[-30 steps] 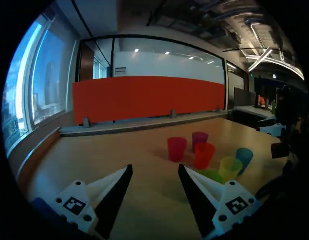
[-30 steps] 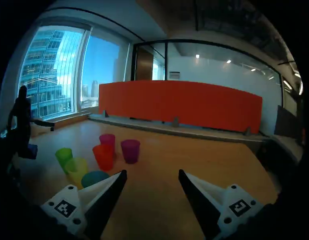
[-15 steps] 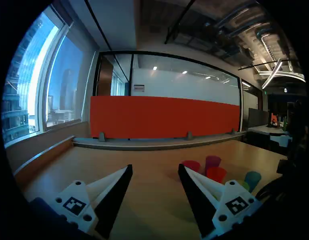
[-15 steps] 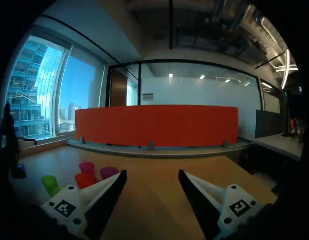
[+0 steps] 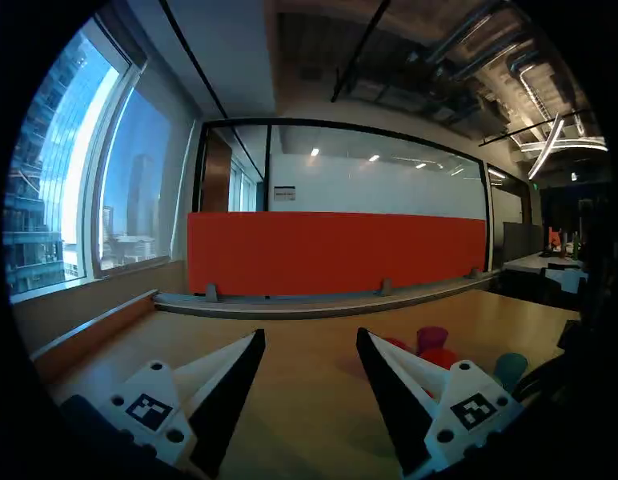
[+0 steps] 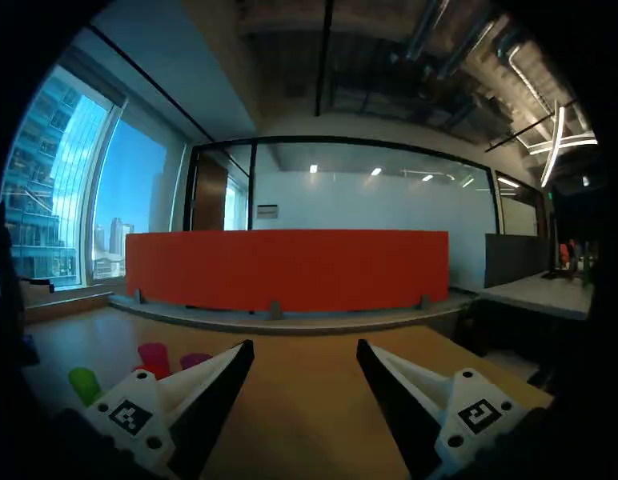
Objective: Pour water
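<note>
Several coloured plastic cups stand together on the wooden table (image 5: 309, 360). In the left gripper view a purple cup (image 5: 431, 337), a red-orange cup (image 5: 439, 358) and a teal cup (image 5: 511, 369) peek out behind my right finger. My left gripper (image 5: 309, 344) hangs open over the table, to the left of the cups, holding nothing. In the right gripper view a pink cup (image 6: 154, 358), a purple cup (image 6: 194, 360) and a green cup (image 6: 83, 384) sit low at the left, partly behind my left finger. My right gripper (image 6: 305, 352) is open and empty, to the right of the cups.
An orange divider panel (image 5: 333, 252) runs along the table's far edge, with a glass wall behind it. Big windows (image 6: 45, 216) line the left side. Another desk (image 6: 541, 292) with small items stands at the right.
Both views have tilted upward and levelled out. The cups have slid down toward the bottom and now sit mostly behind the fingers. Both grippers stay open.
</note>
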